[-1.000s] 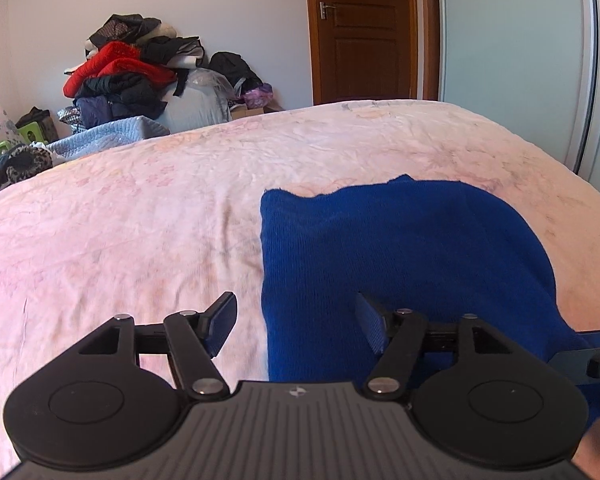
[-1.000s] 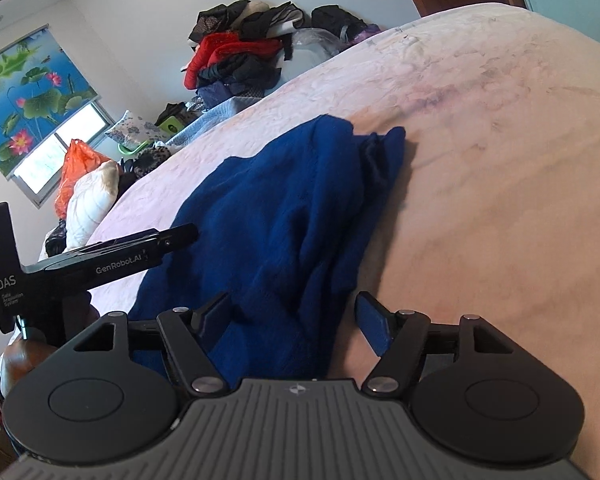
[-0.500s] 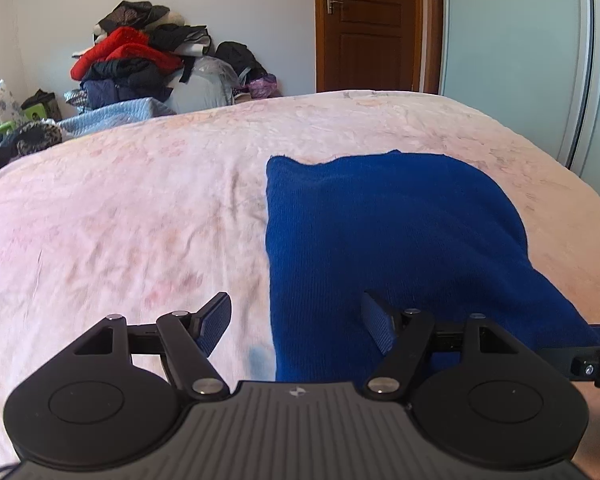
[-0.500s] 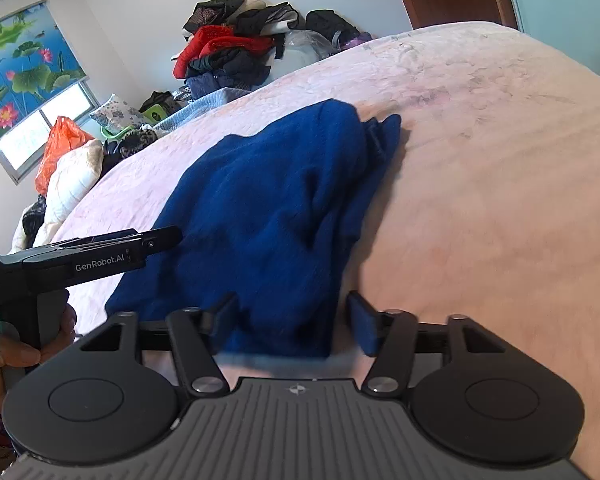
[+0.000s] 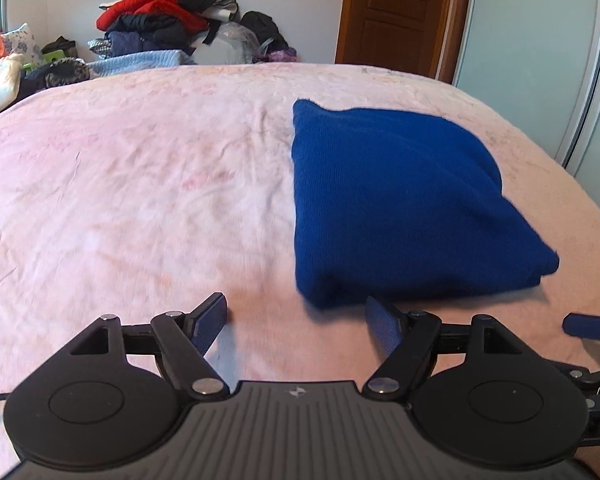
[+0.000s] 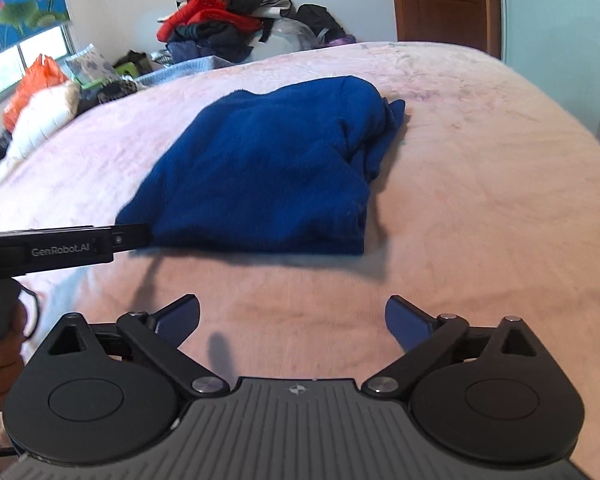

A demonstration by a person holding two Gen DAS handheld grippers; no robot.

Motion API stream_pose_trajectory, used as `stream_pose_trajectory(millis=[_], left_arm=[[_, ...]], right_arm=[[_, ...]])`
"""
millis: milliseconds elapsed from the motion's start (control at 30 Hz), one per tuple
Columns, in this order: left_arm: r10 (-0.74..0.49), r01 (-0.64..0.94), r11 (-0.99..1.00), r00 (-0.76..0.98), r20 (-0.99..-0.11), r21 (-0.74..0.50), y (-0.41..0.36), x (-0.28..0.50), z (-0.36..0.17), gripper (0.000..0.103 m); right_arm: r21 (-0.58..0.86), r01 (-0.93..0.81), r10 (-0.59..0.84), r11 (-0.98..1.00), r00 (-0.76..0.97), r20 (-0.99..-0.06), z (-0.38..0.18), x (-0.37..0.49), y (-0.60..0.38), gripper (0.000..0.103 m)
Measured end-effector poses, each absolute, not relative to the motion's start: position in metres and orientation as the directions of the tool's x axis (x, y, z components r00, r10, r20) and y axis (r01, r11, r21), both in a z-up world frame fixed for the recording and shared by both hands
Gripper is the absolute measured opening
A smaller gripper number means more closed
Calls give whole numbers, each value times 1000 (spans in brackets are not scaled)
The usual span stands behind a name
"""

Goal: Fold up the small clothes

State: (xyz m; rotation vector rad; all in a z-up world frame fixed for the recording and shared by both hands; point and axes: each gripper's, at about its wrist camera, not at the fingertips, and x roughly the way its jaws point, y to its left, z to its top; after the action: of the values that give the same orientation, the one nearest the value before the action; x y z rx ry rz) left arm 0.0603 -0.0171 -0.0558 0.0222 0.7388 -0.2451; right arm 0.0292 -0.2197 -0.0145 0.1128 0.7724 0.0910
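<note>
Two grippers, neither holding anything: left gripper (image 5: 295, 322) spread wide just short of the near edge of the blue knit sweater (image 5: 396, 200), right gripper (image 6: 292, 318) spread wider, set back over bare pink bedspread (image 6: 480, 184). Sweater folded into a thick, roughly square bundle, lying flat on the right half of the bed, touching neither tool. Left side crisp and straight; far right corner (image 6: 384, 128) bunched, loose cloth poking out from under the top layer. Likely trouble from here: pinching only the top layer at the near edge, so that the fold peels open on lifting. Also possible: snagging the loose knit on a pad (image 5: 382, 326), or dragging the bundle across the soft bedspread and skewing the straight side. Worth taking all layers together, near the corners.
</note>
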Motion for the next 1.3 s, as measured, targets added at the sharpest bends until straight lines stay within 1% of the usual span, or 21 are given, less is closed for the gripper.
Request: stream_pose_trajectory(millis=[100, 200, 300, 533, 600, 667, 767, 900, 1100, 1300], left_arm=[[-185, 220, 975, 719, -670, -33, -18, 52, -60, 76], [-175, 212, 977, 724, -667, -27, -18, 48, -60, 77], [-172, 213, 977, 724, -668, -21, -20, 46, -61, 82], [-145, 203, 979, 745, -651, 14, -24, 41, -67, 86], [-136, 199, 980, 754, -642, 26, -25, 39, -69, 89], [-123, 189, 981, 762, -636, 38, -25, 38, -71, 95], [-119, 176, 984, 774, -622, 31, -23, 36, -75, 98], [-112, 168, 985, 779, -617, 34, -23, 35, -76, 100], [-115, 167, 986, 780, -615, 27, -22, 34, -77, 101], [-142, 185, 983, 779, -611, 7, -16, 32, -77, 102]], right_arm=[[119, -17, 94, 993, 719, -689, -17, 26, -217, 103], [109, 9, 69, 994, 726, -685, -18, 26, -217, 103], [98, 19, 52, 995, 734, -677, -21, 26, -215, 103], [-5, -13, 6, 1000, 754, -657, -29, 21, -204, 103], [9, -8, 12, 1000, 755, -656, -28, 21, -205, 103], [30, 0, 20, 1000, 758, -652, -27, 22, -207, 103], [30, 6, 14, 1000, 767, -642, -29, 21, -206, 103], [-25, -1, -15, 1000, 771, -636, -32, 19, -196, 103], [12, 1, 7, 1000, 780, -626, -33, 19, -202, 103], [4, 14, -8, 1000, 785, -620, -33, 16, -200, 103]])
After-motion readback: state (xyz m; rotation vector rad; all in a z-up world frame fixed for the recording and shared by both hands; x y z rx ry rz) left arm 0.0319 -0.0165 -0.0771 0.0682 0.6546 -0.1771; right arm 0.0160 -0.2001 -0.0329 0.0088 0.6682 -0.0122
